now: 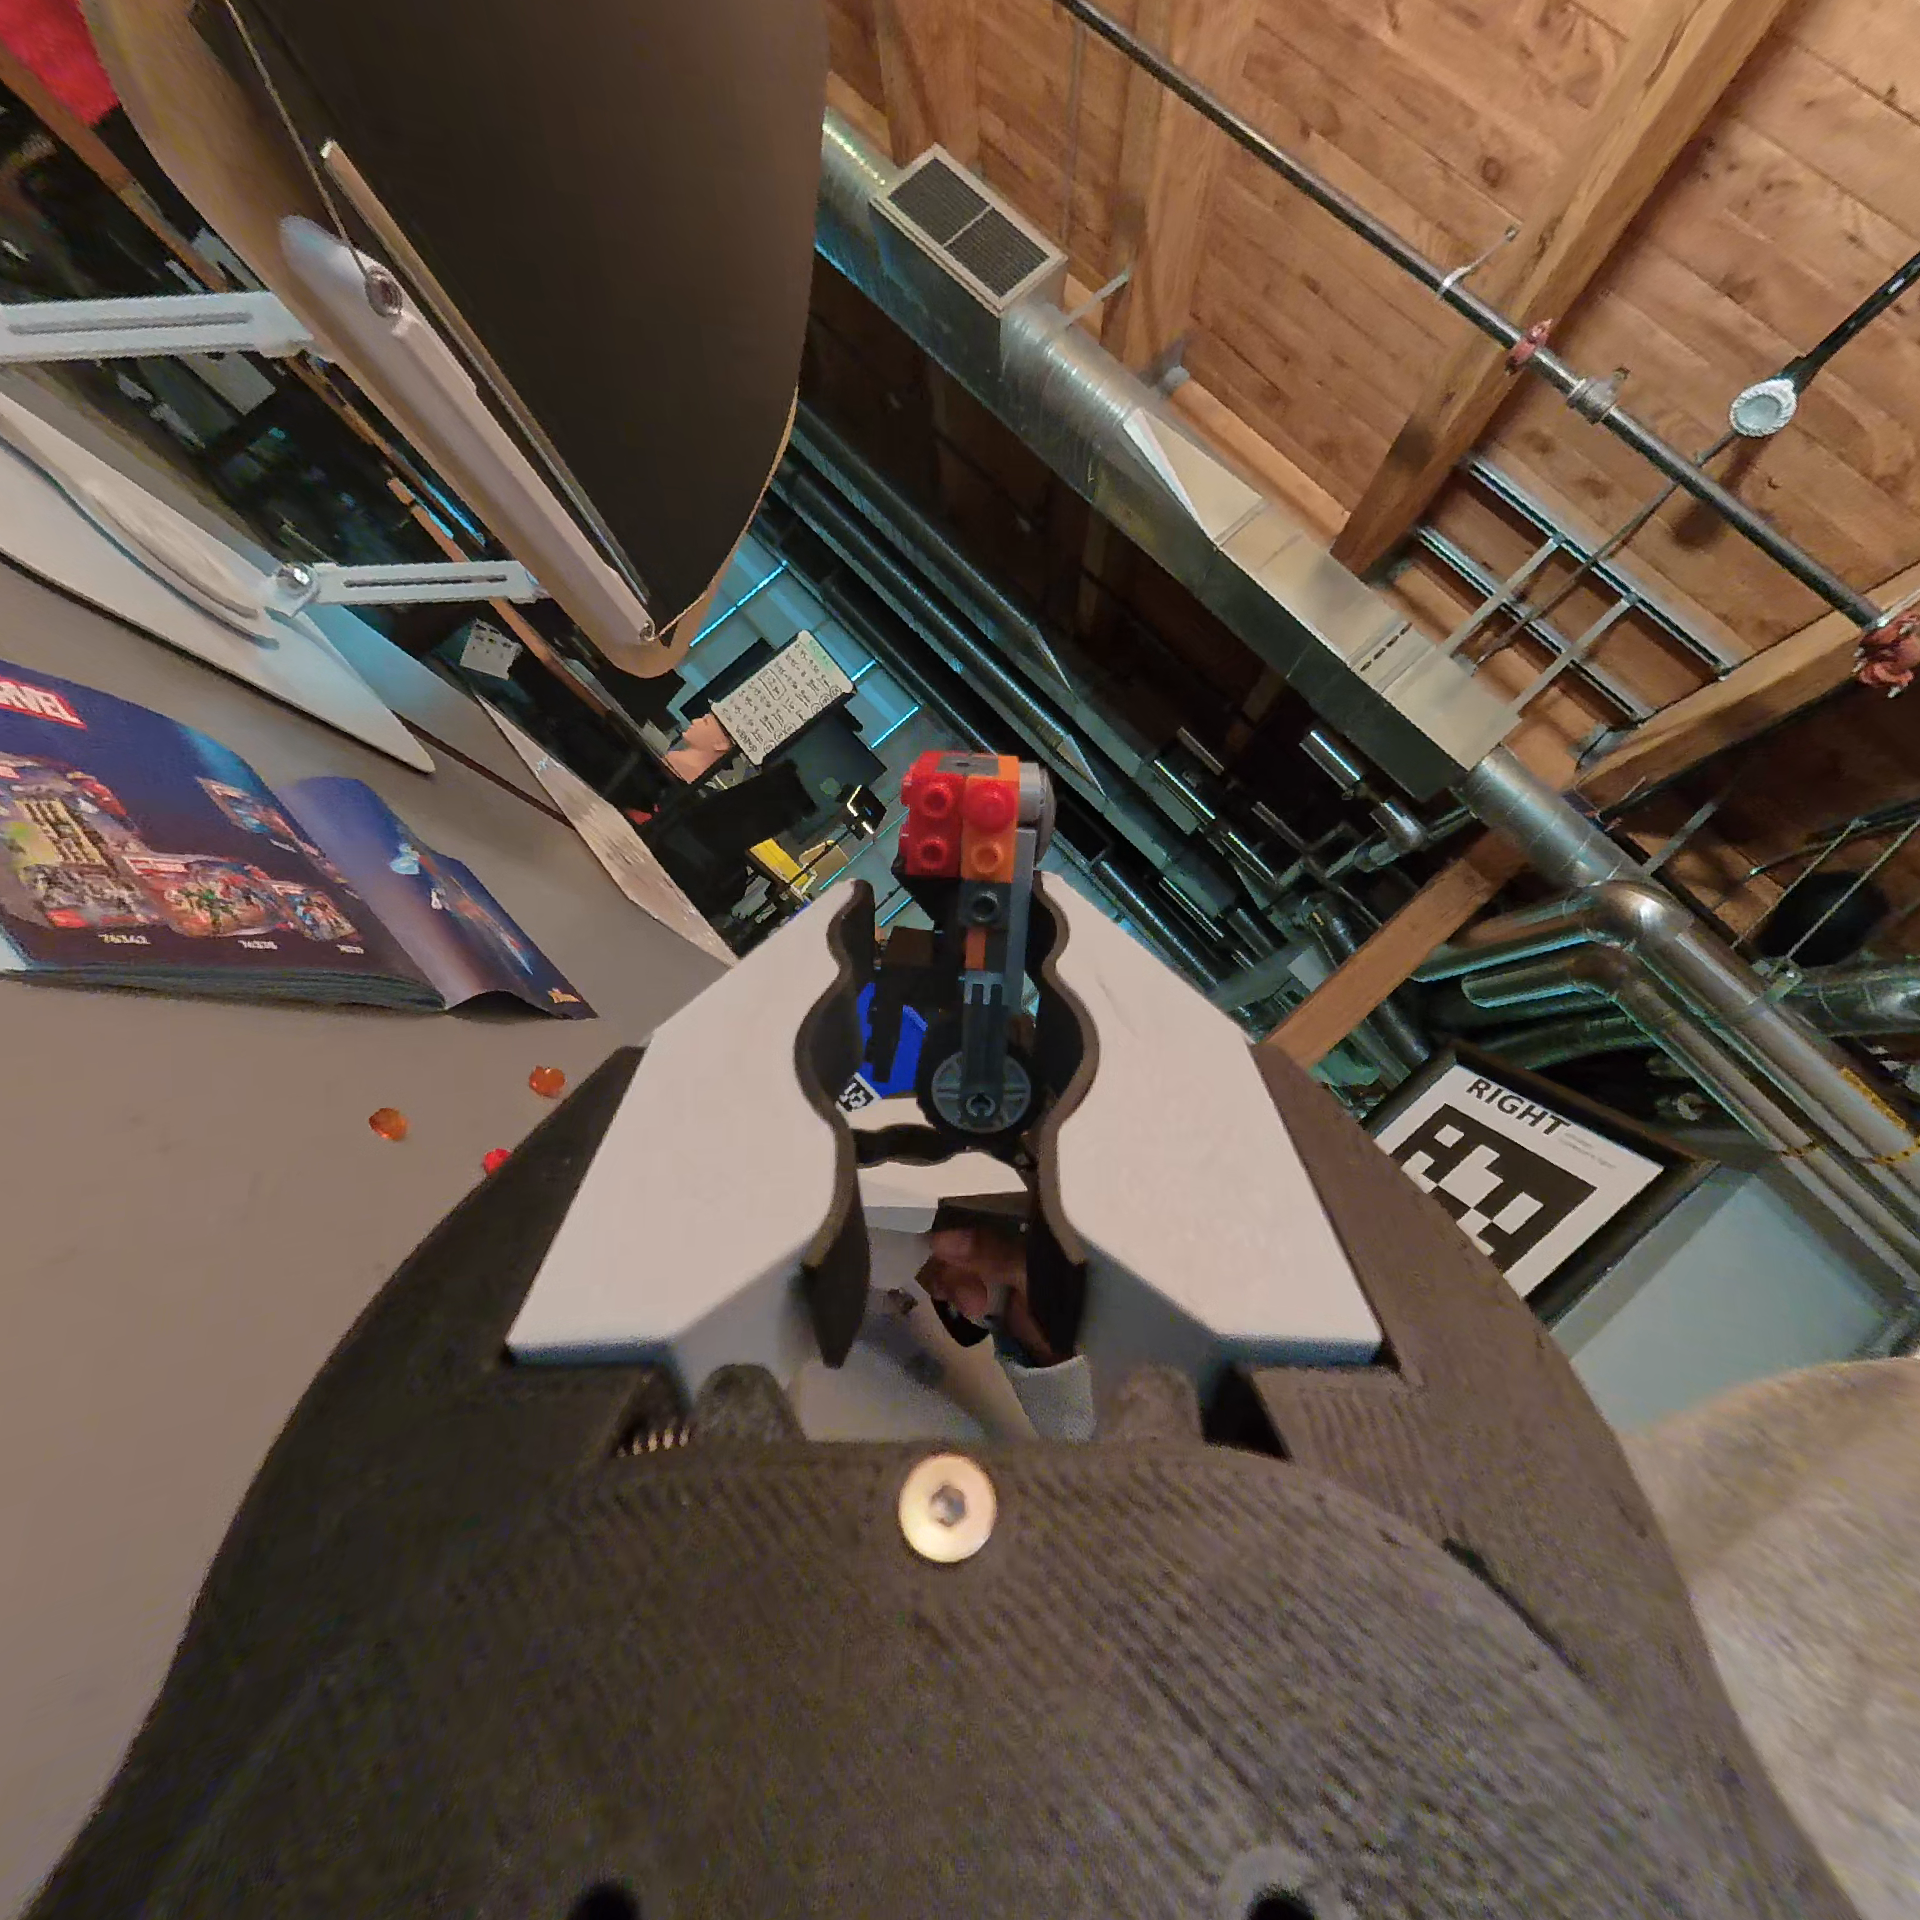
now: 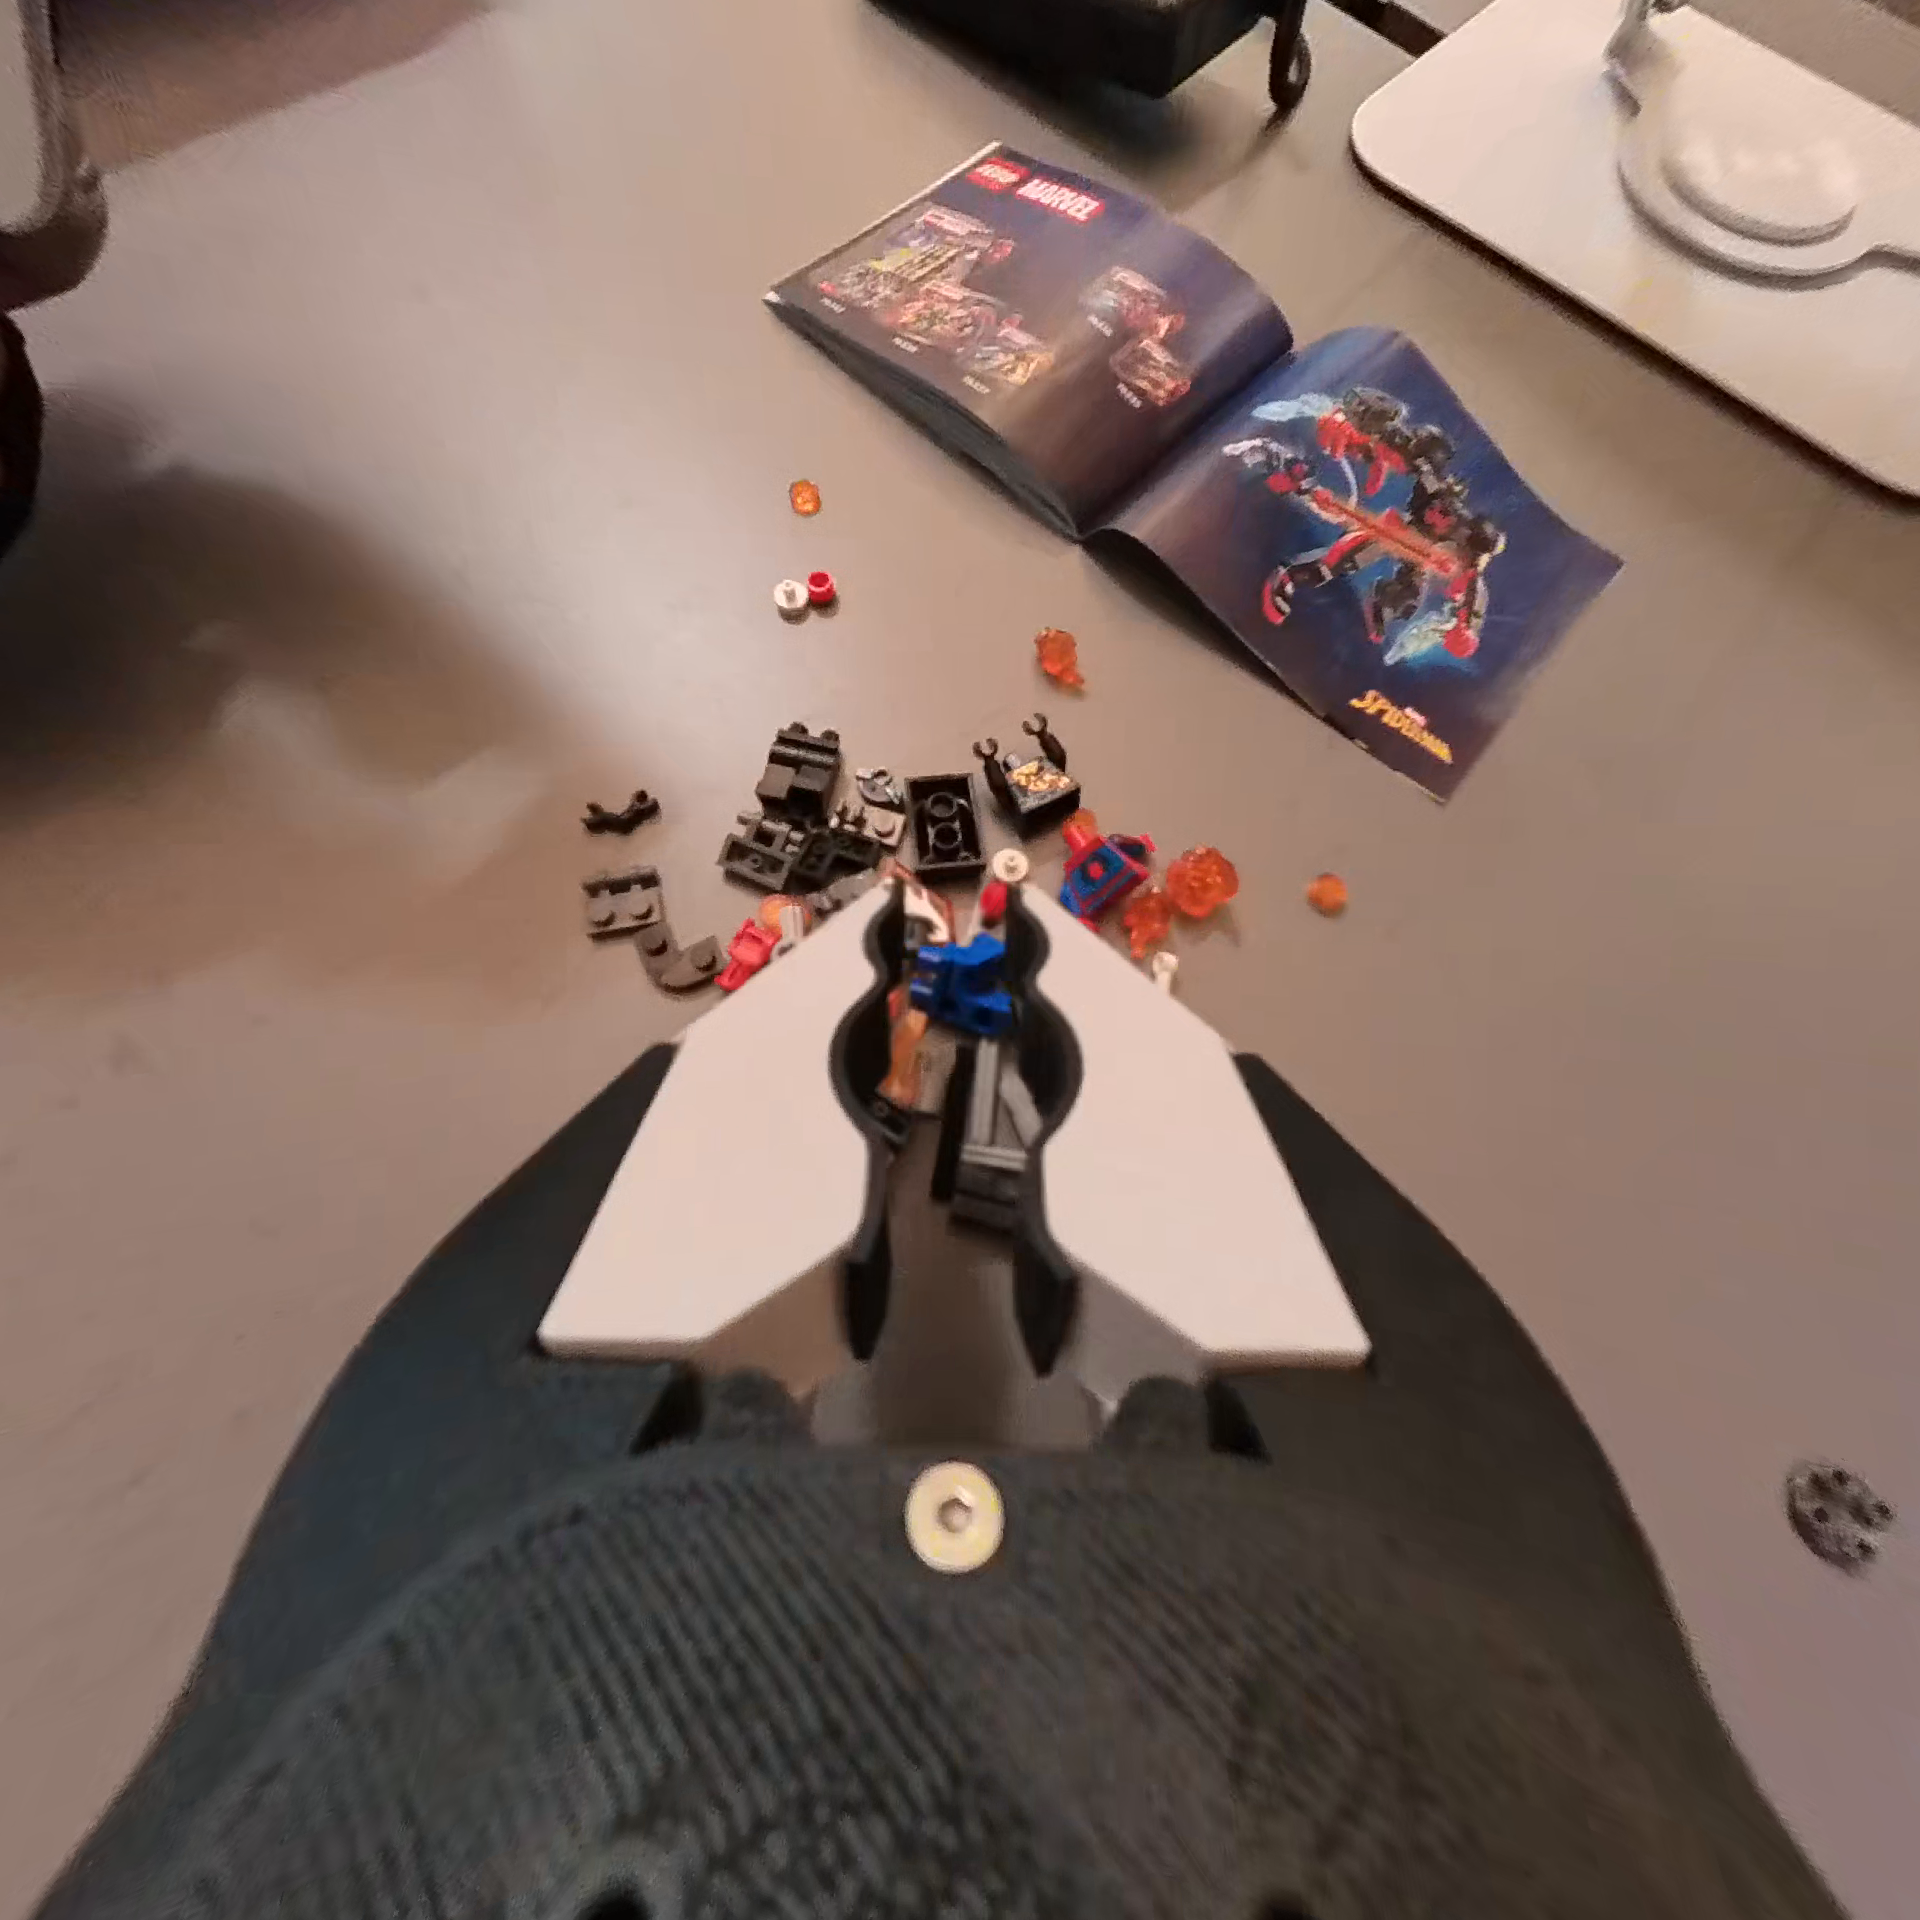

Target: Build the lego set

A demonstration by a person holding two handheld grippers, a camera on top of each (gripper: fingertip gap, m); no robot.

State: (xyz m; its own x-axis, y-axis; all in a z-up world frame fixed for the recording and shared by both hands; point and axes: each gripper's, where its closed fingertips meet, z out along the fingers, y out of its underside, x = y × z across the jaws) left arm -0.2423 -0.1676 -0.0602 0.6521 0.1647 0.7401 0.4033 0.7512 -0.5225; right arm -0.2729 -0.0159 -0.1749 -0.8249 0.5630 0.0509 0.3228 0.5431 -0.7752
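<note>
My left gripper (image 1: 951, 894) points upward and is shut on a small brick assembly (image 1: 971, 831). It has red and orange bricks on top, a dark grey arm and a round grey disc lower between the fingers. A blue piece (image 1: 894, 1039) shows behind it. My right gripper (image 2: 954, 904) is shut on a brick assembly (image 2: 961, 987) of blue, grey and orange parts. It hovers just above a pile of loose dark bricks (image 2: 831, 831) on the grey table (image 2: 416, 520). I cannot tell whether the two assemblies are joined.
An open instruction booklet (image 2: 1143, 395) lies beyond the pile; it also shows in the left wrist view (image 1: 208, 862). Orange clear pieces (image 2: 1195, 883) and a red-blue figure (image 2: 1101, 873) lie right of the pile. A white monitor base (image 2: 1558, 208) stands far right. A grey round piece (image 2: 1839, 1512) lies near right. Tip to tip, the grippers are about 20 cm apart.
</note>
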